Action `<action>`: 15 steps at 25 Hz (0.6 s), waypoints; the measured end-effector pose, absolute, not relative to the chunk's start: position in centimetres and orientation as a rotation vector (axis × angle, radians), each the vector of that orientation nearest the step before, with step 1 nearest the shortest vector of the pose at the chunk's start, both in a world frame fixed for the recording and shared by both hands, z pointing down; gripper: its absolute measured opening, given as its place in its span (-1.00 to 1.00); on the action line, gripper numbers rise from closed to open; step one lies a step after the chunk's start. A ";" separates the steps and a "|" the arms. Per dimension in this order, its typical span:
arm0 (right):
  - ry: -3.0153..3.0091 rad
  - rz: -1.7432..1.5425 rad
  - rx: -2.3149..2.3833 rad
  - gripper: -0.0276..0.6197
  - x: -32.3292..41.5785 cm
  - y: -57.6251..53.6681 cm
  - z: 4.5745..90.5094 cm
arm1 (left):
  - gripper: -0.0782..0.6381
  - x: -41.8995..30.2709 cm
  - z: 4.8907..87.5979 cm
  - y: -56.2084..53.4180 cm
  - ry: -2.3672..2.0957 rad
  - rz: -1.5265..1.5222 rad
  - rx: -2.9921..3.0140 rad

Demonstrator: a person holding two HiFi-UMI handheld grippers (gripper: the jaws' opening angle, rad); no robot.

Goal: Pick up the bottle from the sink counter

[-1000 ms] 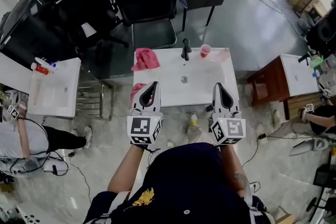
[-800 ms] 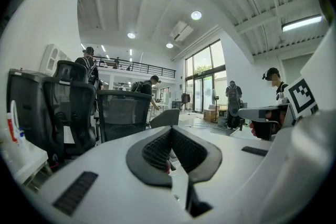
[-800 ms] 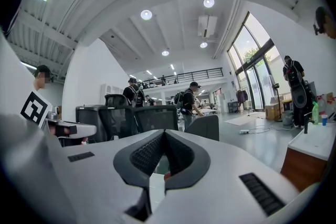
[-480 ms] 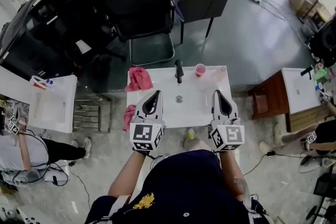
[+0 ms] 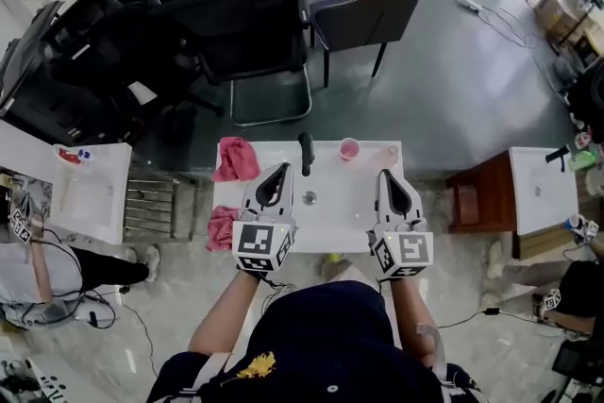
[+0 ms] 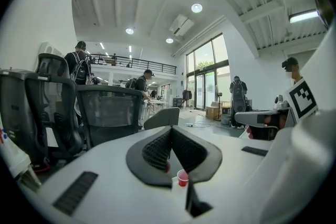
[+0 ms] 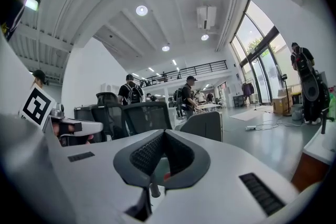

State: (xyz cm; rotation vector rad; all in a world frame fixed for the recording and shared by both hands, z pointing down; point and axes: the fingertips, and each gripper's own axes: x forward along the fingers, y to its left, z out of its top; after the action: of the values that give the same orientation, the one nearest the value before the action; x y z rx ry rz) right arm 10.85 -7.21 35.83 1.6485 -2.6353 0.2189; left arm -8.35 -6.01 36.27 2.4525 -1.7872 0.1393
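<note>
Two grippers are held side by side above the near half of a white sink counter (image 5: 344,189), both pointing away from the person toward its far edge. The left gripper (image 5: 280,168) is over the left part of the basin. Its jaws are pressed together at the tips with nothing pinched between them, and its own view shows the two ribbed pads (image 6: 155,149) meeting in a point. The right gripper (image 5: 385,175) is over the right part, its jaws likewise closed tip to tip on nothing.

Along the far edge stand a black faucet (image 5: 305,153) at the middle and a small red cup (image 5: 349,148) just to its right. Further right, near the far right corner, stands what appears to be the bottle (image 5: 388,155). It is pale and see-through, too faint to make out in detail, and it is apart from both grippers, beyond the right one.

One pink cloth (image 5: 236,159) lies on the far left corner. A second pink cloth (image 5: 223,226) hangs over the left edge, just beside the left gripper. The round drain (image 5: 310,198) lies between the two grippers. Beyond the counter are a black mesh office chair (image 5: 250,24) and a dark grey chair (image 5: 363,19).
</note>
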 end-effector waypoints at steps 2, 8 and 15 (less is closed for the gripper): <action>-2.646 0.235 1.625 -0.84 11.6 -8.6 36.0 | -0.73 -7.5 36.3 -7.4 -1.804 0.141 2.435; -2.658 0.241 1.614 -0.84 12.5 -12.3 36.5 | -0.73 -6.6 36.5 -10.9 -1.844 0.151 2.422; -2.617 0.222 1.652 -0.84 11.4 -14.1 37.7 | -0.73 -8.0 38.6 -13.2 -1.809 0.131 2.427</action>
State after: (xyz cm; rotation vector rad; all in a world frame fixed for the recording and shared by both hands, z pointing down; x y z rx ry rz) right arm 11.39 -14.08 37.73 1.6519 -2.6167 0.2218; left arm -7.99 -13.15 38.58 2.4266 -1.8089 0.1305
